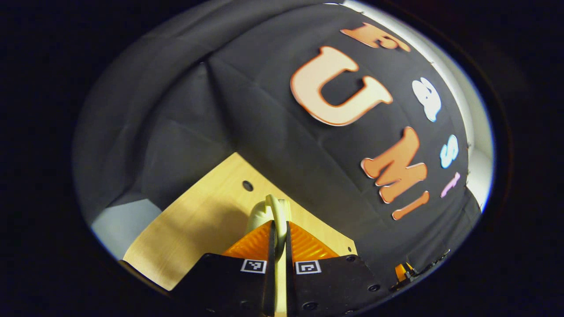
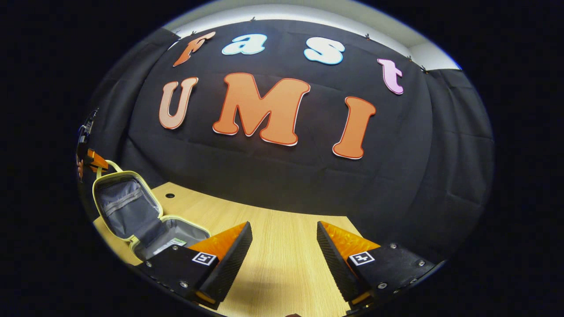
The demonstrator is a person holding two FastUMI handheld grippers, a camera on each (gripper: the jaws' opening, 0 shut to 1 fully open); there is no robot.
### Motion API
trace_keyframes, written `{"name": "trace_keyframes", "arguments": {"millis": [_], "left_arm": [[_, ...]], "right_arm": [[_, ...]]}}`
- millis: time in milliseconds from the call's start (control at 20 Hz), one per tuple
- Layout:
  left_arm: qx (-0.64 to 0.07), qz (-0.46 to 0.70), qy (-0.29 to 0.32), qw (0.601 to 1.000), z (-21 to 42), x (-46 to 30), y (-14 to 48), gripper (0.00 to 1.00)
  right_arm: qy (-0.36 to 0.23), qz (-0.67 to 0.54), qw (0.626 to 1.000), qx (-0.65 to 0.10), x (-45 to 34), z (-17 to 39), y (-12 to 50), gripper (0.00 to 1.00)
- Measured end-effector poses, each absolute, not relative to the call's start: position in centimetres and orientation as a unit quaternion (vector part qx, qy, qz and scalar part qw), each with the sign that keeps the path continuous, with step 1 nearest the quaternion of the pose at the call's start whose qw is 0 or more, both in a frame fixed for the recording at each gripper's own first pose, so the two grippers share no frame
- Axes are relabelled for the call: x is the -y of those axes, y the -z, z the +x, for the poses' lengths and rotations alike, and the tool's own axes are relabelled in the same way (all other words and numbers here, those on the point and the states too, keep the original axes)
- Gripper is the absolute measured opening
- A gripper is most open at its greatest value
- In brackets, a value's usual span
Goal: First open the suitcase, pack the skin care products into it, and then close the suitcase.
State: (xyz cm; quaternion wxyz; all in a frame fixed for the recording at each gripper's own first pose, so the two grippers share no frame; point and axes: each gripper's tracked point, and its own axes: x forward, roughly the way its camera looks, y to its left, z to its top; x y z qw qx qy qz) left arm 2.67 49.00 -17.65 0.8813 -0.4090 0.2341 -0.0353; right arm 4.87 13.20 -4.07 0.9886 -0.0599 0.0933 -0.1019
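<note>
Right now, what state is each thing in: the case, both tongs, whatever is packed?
Small pale yellow suitcase with grey lining: open, lid upright.
Left tongs: shut on the suitcase's pale yellow handle.
Right tongs: open, holding nothing, above the light wooden table.
White and green packet: lying inside the suitcase.

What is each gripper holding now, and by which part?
The left gripper is shut on the suitcase's pale handle. The right gripper is open and holds nothing.
</note>
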Motion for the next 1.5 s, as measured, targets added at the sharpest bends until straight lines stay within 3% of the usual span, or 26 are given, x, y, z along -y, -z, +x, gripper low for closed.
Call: {"name": "trace_keyframes", "arguments": {"millis": [300,700,1200,1500], "left_arm": [[-0.227,-0.341,0.079,0.909,2.8,-39.3,11.3,0.1],[-0.239,-0.298,0.129,0.915,1.9,-24.8,9.1,0.1],[-0.319,-0.249,0.168,0.899,0.9,-9.2,15.5,0.1],[-0.376,-0.135,0.161,0.902,0.1,-4.1,21.5,0.1]], "right_arm": [[0.117,-0.073,0.987,-0.078,-7.6,3.6,3.0,0.94],[0.102,-0.046,0.99,-0.083,-1.8,1.9,4.4,0.94],[0.073,-0.005,0.994,-0.087,3.7,0.5,6.3,0.94],[0.037,0.0,0.996,-0.081,3.8,-0.3,6.3,0.95]]}}
